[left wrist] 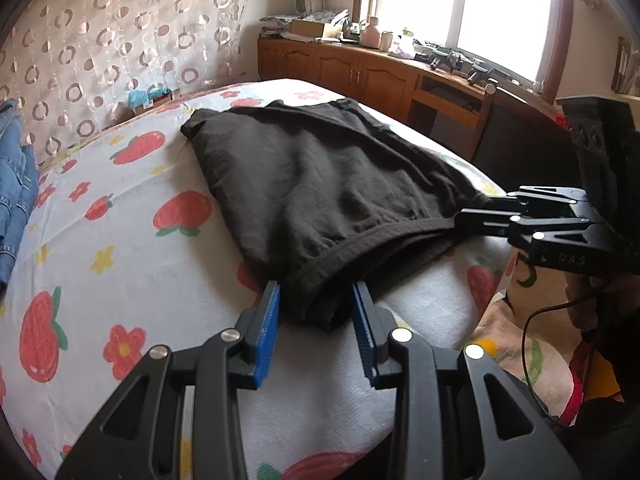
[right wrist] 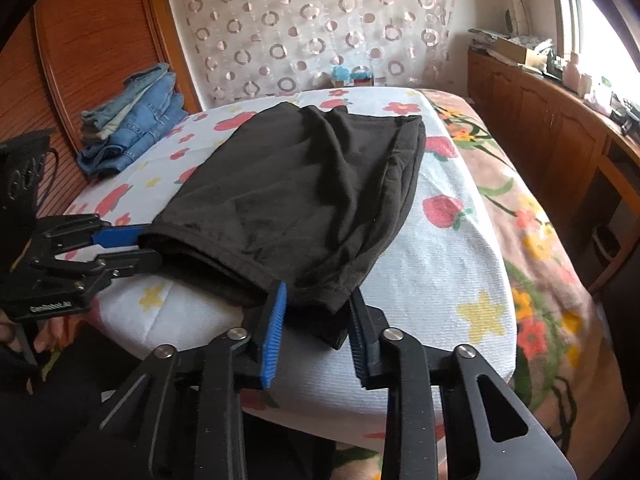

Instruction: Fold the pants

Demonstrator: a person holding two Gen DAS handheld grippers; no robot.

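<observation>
Black pants lie folded over on a strawberry-print sheet, with the hemmed end toward me. My left gripper has its blue pads closed on the near left corner of that end. From the right wrist view the left gripper shows side-on, one finger above the cloth and one below. My right gripper clamps the near right corner between its pads. In the left wrist view the right gripper pinches the cloth's edge.
A stack of folded blue jeans rests at the head of the bed by a wooden headboard. Wooden cabinets with clutter run under the window. A floral blanket covers the bed's right side.
</observation>
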